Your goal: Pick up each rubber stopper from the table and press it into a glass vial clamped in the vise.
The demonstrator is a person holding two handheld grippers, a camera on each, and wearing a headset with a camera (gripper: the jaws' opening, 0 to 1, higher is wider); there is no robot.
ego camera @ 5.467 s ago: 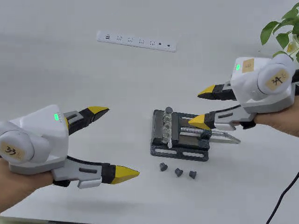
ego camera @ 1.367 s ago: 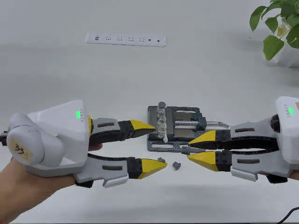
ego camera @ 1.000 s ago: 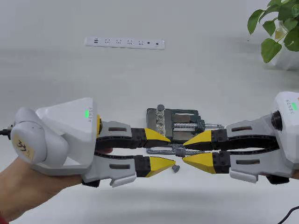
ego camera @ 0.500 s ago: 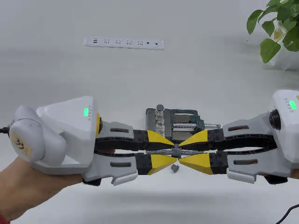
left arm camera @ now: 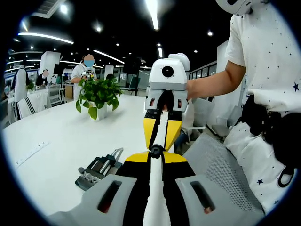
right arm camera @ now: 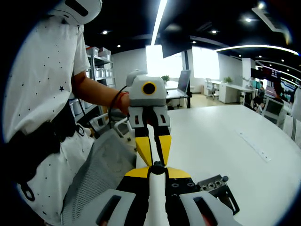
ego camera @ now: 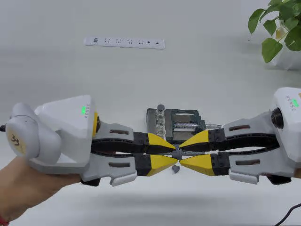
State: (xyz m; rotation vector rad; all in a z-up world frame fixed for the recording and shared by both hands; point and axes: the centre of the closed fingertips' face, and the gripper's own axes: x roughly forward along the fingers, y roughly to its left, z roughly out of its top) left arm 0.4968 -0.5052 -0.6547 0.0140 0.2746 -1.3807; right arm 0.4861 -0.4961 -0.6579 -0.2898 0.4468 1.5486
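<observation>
Matching pair: left hand-held gripper [ego camera: 175, 154] and right hand-held gripper [ego camera: 181, 154], white, black and yellow.
Each has a white housing [ego camera: 70, 134] behind black jaws with yellow tips, a green light [ego camera: 83, 110] on top, and grey side plates [ego camera: 115, 170] with dark slots. A round tan sticker [ego camera: 16, 141] with a handwritten number sits at the left one's rear. The person wears a white headset [right arm camera: 77, 9] and a white short-sleeved shirt [right arm camera: 42, 70] with small dark stars.

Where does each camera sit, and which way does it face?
Head view: headset, looking down; left gripper and right gripper pinch a small dark rubber stopper; a hand shows.
Left gripper view: on that gripper, facing the right gripper and the person's dotted white shirt.
Right gripper view: on that gripper, facing the left gripper and a forearm.
All three share the black metal vise.
</observation>
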